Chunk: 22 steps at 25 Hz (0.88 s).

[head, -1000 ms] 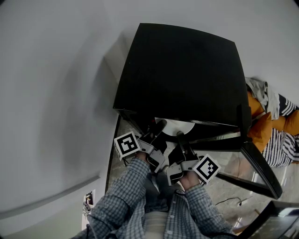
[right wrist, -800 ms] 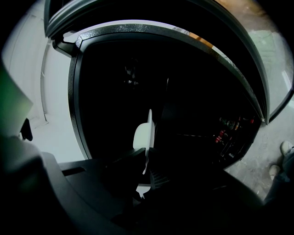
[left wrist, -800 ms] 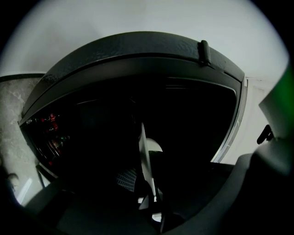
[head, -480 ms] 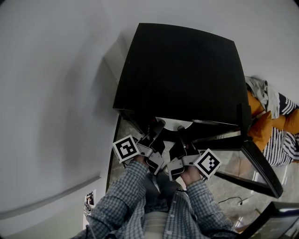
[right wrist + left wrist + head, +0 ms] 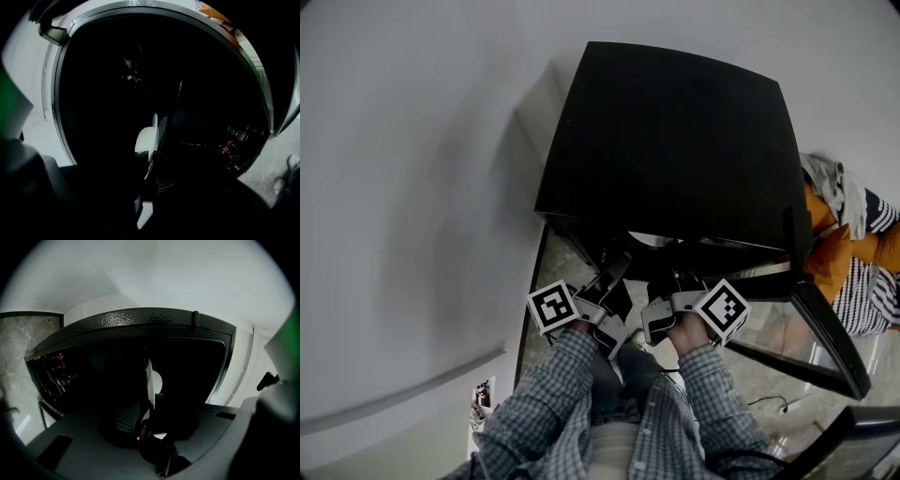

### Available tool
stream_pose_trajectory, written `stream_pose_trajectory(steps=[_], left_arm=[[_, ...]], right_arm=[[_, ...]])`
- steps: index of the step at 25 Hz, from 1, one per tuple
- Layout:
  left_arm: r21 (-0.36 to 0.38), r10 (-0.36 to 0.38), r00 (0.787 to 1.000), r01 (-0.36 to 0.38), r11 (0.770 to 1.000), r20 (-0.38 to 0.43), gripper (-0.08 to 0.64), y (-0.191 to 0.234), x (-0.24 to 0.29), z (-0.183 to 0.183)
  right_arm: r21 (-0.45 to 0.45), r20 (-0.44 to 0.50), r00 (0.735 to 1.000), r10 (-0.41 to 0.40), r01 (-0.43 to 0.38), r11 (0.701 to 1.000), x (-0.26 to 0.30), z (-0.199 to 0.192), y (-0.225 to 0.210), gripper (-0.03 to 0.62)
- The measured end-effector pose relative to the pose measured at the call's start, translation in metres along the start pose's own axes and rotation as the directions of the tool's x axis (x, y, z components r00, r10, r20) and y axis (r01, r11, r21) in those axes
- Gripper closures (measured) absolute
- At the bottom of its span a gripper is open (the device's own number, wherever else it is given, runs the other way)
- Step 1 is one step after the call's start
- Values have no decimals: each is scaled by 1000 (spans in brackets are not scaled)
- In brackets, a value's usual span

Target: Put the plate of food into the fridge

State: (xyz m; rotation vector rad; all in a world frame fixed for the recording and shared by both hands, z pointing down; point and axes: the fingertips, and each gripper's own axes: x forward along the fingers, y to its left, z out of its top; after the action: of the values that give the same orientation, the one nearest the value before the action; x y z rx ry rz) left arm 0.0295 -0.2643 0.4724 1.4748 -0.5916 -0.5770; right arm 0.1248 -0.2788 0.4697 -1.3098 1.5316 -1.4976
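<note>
Grip: my left hand-held gripper [image 5: 620, 266] and right hand-held gripper [image 5: 673, 277] are pinching the plate [image 5: 149, 380].
Care: I am holding it level; the fridge [image 5: 675, 141] opening seems tight.

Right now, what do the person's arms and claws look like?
Sleeves: checked shirt, grey and white. Left claw and right claw: grey bodies, dark jaws, each carrying a white cube with black square markers.

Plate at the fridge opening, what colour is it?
White. The round white plate shows best in the right gripper view, bright against the black fridge.
</note>
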Motion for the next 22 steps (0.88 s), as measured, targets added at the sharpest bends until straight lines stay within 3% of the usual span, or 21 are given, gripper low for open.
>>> stream_pose_trajectory(steps=[8, 22], left_arm=[[9, 0, 1000, 0, 1000, -2, 469, -1, -6, 0], [18, -4, 1000, 5, 1000, -15, 469, -3, -9, -2]], right_arm=[[1, 2, 1000, 18, -18, 1000, 9, 4, 2, 568], [-193, -73, 997, 17, -31, 981, 6, 1, 9, 515]])
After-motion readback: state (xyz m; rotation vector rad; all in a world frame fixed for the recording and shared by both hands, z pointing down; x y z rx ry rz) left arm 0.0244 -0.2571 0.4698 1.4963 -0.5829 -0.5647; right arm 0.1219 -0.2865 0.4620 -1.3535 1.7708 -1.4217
